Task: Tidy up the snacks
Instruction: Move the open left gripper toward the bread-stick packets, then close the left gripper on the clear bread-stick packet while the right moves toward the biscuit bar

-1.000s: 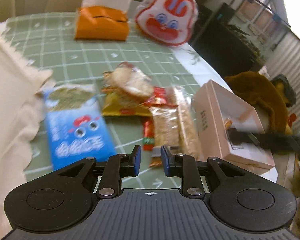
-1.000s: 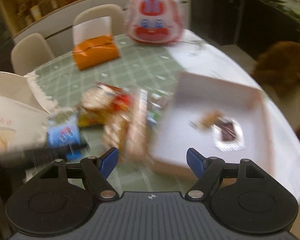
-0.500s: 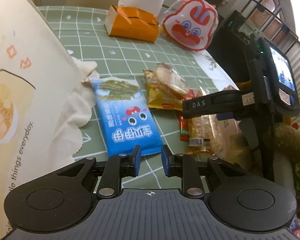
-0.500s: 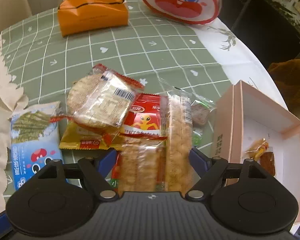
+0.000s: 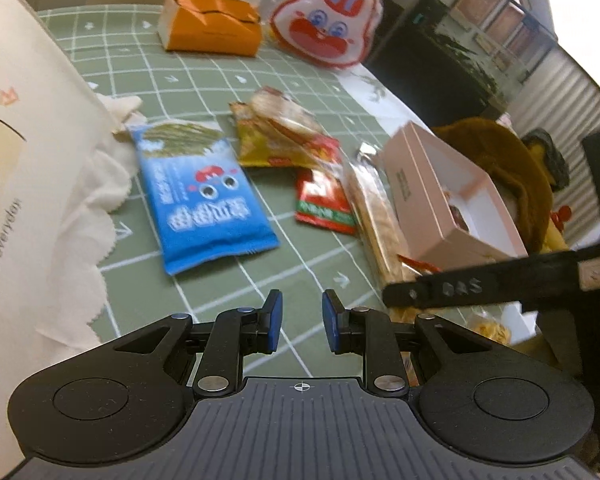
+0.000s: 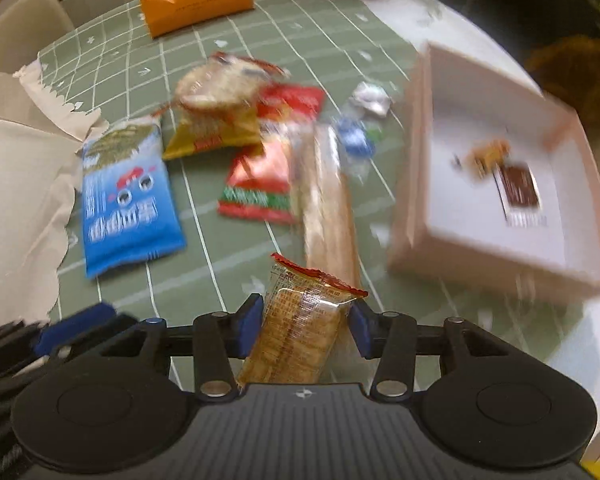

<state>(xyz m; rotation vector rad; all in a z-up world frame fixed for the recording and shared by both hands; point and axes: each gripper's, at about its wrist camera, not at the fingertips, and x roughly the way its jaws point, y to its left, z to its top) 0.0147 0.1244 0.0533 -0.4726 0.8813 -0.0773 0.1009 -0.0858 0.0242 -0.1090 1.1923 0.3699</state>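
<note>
- Left wrist view first: the left gripper (image 5: 299, 317) has its jaws nearly together with a small gap and nothing between them, just green tablecloth (image 5: 204, 76) under it.
- Ahead and a bit left of it lies the blue seaweed pack (image 5: 202, 196). It looks flat, light and slick, so I'd pinch it across the short sides, not on the glossy face.
- Straight ahead, further out, is the yellow cracker bag (image 5: 278, 136) with the red packet (image 5: 324, 204) in front of it. They look puffy, crinkly and probably crushable, so the crimped seams seem the safest spots to grab.
- Off to the right sits the pink box (image 5: 428, 196), open-topped, touching the long wafer pack (image 5: 374, 216).
- Right wrist view: the right gripper (image 6: 303, 326) has just been closing, and it now has the biscuit packet (image 6: 300, 328) squeezed between the blue pads (image 6: 249, 328), standing upright with its red crimped top poking up.
- That packet looks light, with stiff biscuits inside a slippery wrapper. A side-on grip at the middle seems fine, but too much squeeze would likely snap them.
- The pink box is ahead and to the right of this gripper, with a couple of small items already inside, so I'd guess that's where the packet goes.
</note>
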